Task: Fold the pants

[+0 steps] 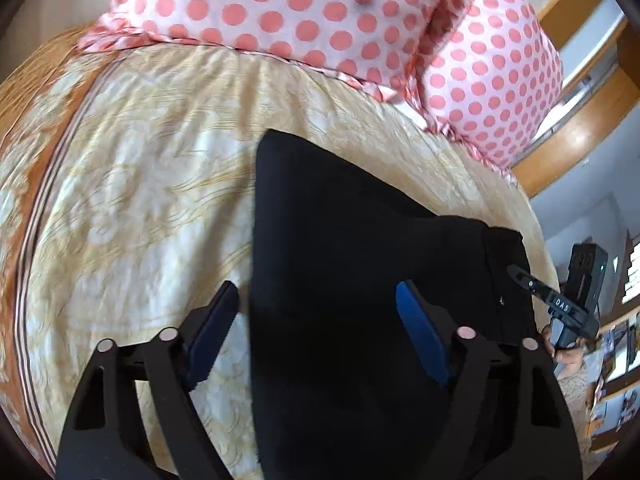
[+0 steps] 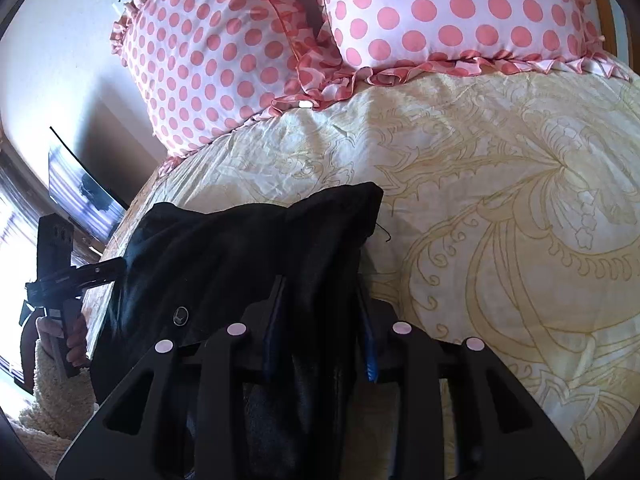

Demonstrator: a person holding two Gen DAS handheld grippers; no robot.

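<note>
**Black pants on the bed, gripped at one side only**

The letters "DAS" are read in white on the arm of the right hand-held gripper (image 1: 520, 276) where it is seen from the left wrist view. A small round silver emblem (image 2: 179, 315) is seen on the black pants (image 2: 224, 248); its marking cannot be made out. No other writing can be read.

The pants (image 1: 340, 248) are laid in a folded black bundle on the bed (image 1: 140, 184), on a cream bedspread printed with yellow scrollwork and bordered in orange. The long axis of the bundle is seen running away from the camera towards two white pillows with pink dots (image 1: 280, 8), with one corner pointed at them. The bundle is kept well short of the pillows.

The left hand-held gripper (image 1: 316, 312) is released: its blue pads (image 1: 420, 332) are held wide apart over the near edge of the pants, and no cloth is pressed between them. In the right wrist view the right hand-held gripper (image 2: 320, 328) is clenched on a fold of the black fabric, which is bunched between its narrow-set fingers. A hand (image 2: 66, 340) in a fleecy sleeve is seen on the left gripper's handle
</note>
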